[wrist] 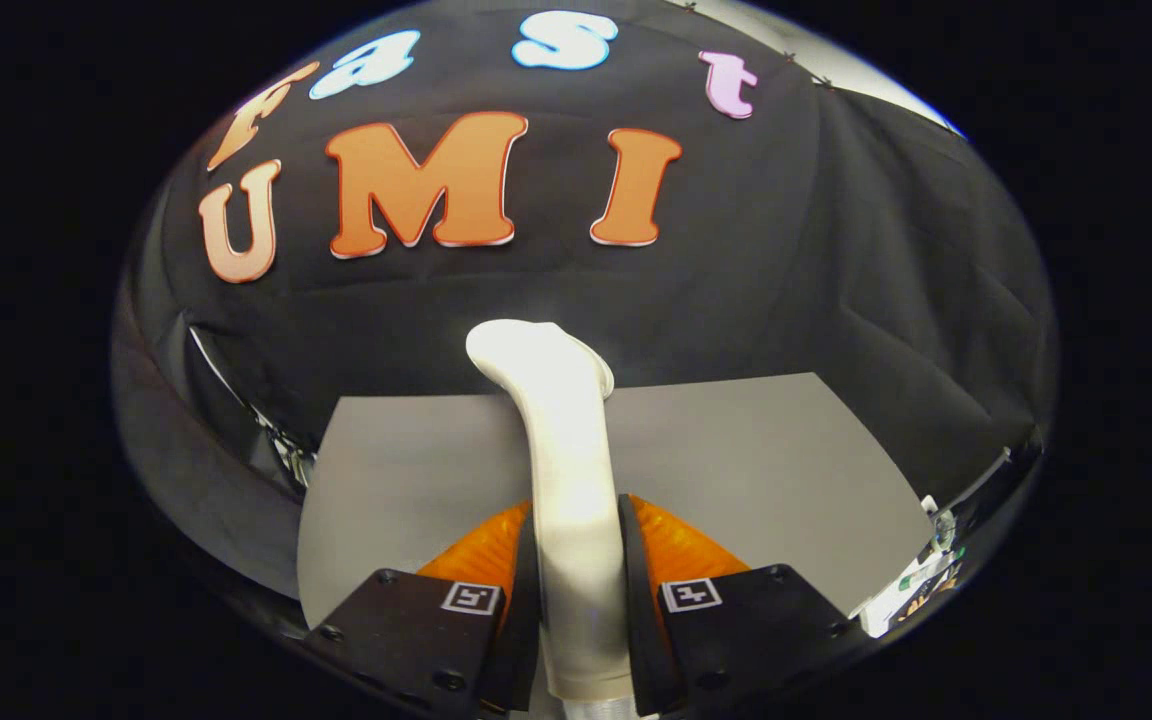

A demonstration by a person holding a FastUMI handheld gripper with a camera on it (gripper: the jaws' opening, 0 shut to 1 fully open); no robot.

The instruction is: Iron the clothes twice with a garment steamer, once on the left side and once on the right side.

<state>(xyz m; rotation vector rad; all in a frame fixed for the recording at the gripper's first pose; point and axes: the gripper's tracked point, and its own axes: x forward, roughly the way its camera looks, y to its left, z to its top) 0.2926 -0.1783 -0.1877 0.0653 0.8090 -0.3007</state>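
Between your gripper's (577,560) two fingers stood the garment steamer (564,480), its pale handle rising straight up the middle of the gripper view. Both fingers pressed against that handle, one on each side, so you had it pinched firmly. Near its top the handle curved over toward the left and ended in a rounded head, which sat above the fingers and in front of the booth's black cloth wall (836,260).

Beneath and beyond the fingers lay a flat grey surface (756,470), plain and smooth, with straight edges; whether it was a board, a cloth or a tabletop could not be told. The steamer's head hung over its far edge.

Just behind each finger an orange ribbed part (681,550) showed, on the left and on the right of the handle. Each finger's mount carried a small square marker (690,595).

Off to the right, past the grey surface's corner, some small light-coloured items (921,575) sat low by the wall, too small to make out. To the left of the surface, a strip of metal framing (281,445) ran beside the cloth.
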